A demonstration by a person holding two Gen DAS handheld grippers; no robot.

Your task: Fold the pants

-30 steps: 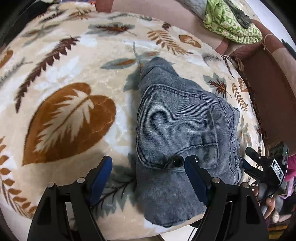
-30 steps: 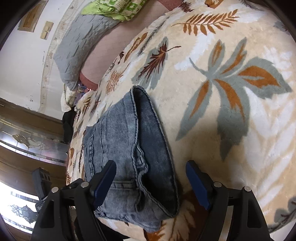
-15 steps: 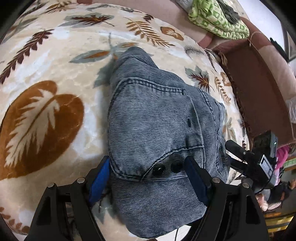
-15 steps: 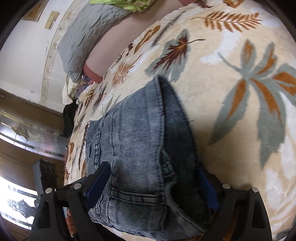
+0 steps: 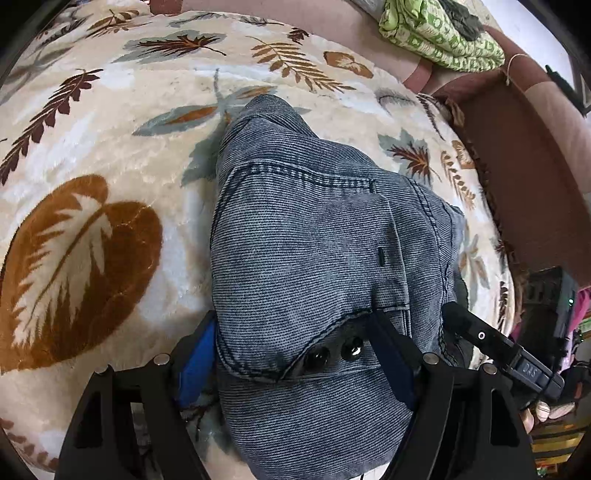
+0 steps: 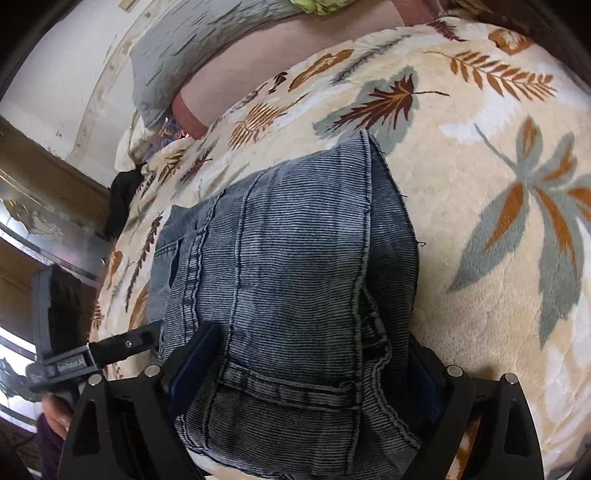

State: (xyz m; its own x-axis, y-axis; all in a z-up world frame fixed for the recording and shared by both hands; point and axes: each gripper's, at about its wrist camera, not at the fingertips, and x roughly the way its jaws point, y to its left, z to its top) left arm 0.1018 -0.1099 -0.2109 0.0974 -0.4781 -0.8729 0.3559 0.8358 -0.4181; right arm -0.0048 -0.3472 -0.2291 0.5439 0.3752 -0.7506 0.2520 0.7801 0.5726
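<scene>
The grey-blue denim pants (image 5: 310,258) lie folded into a thick bundle on a leaf-print blanket (image 5: 92,155). My left gripper (image 5: 295,354) is open, its blue pads either side of the waistband end with two black buttons (image 5: 336,354). The pants also show in the right wrist view (image 6: 288,266). My right gripper (image 6: 303,373) is open and straddles the other end of the bundle, at the belt loop and seam. Each gripper shows in the other's view, the right one beside the bundle (image 5: 491,347), the left one at the bundle's left (image 6: 92,354).
A green patterned cloth (image 5: 439,33) lies at the far right on a brown couch edge (image 5: 517,166). A grey pillow (image 6: 195,48) lies at the head of the bed. The blanket's near edge drops off just below both grippers.
Both grippers have moved forward over the bundle, so their open fingers now straddle its ends instead of standing short of it. The pants have kept their fold.
</scene>
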